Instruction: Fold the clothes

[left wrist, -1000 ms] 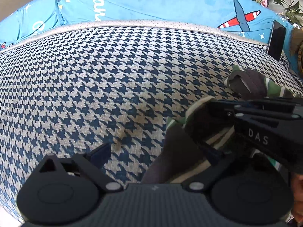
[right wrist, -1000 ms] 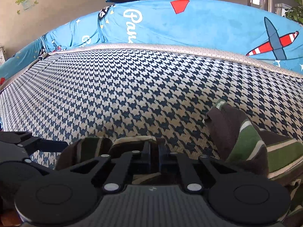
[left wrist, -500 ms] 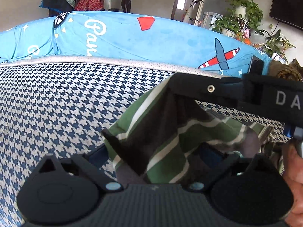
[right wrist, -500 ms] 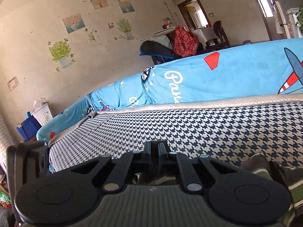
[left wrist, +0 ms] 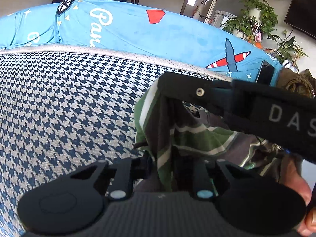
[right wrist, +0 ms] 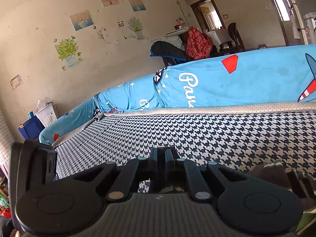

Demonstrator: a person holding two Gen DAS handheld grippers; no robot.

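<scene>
Striped garment apparently pinched by both jaws, above houndstooth cover

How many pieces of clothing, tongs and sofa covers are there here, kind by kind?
Striped garment: 1
Tongs: 2, the left tongs and right tongs, both shut on the garment
Houndstooth seat cover: 1
Blue printed sofa cover: 1
Total: 5

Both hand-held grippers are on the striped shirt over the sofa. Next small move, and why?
Probably draw the two apart sideways to spread the shirt flat. In the left wrist view it hangs bunched and creased between the right hand-held gripper, pinching its top edge, and the left hand-held gripper, shut on a lower fold. The houndstooth seat alongside gives room to lay it.
</scene>
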